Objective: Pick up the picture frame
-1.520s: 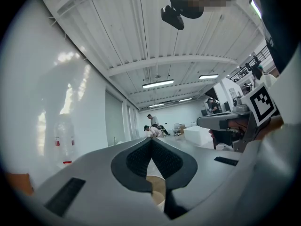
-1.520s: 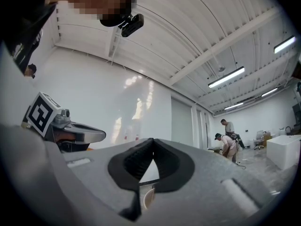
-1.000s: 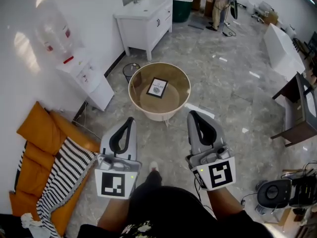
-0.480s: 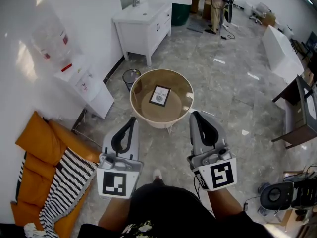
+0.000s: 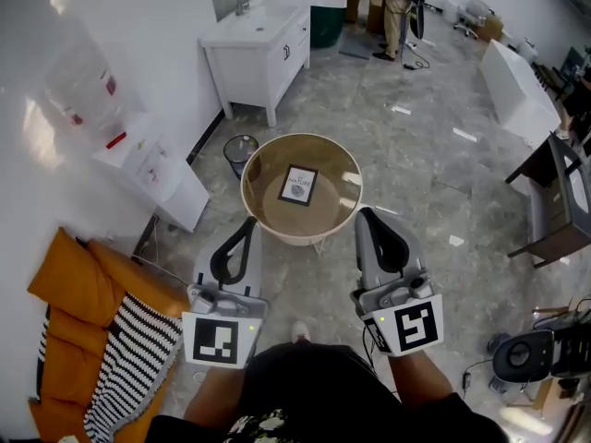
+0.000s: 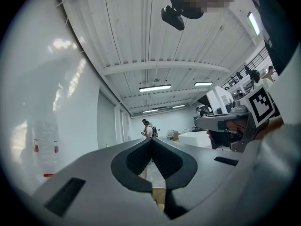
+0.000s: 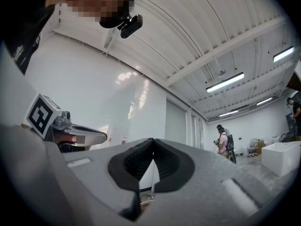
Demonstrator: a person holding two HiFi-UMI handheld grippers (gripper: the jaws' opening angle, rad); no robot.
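A small black picture frame (image 5: 297, 185) with a white print lies flat on a round tan table (image 5: 340, 216) in the head view. My left gripper (image 5: 246, 224) hangs level just short of the table's near left rim, jaws shut and empty. Off the near right rim is my right gripper (image 5: 366, 215), also shut with nothing in it. Both grippers point toward the table. In the left gripper view the left gripper (image 6: 152, 141) shows its tips pressed together; the right gripper (image 7: 153, 142) looks the same in its own view. Neither gripper view shows the frame.
A white vanity with sink (image 5: 254, 40) stands beyond the table, a small bin (image 5: 241, 149) beside it. A water dispenser (image 5: 138, 155) lines the left wall, an orange cushion with striped cloth (image 5: 102, 340) at lower left. A person (image 5: 392, 7) stands far back; dark furniture (image 5: 554, 201) at right.
The round table and frame have drawn nearer in the head view. Both grippers have travelled forward with me and now reach its near rim. The jaws stayed shut.
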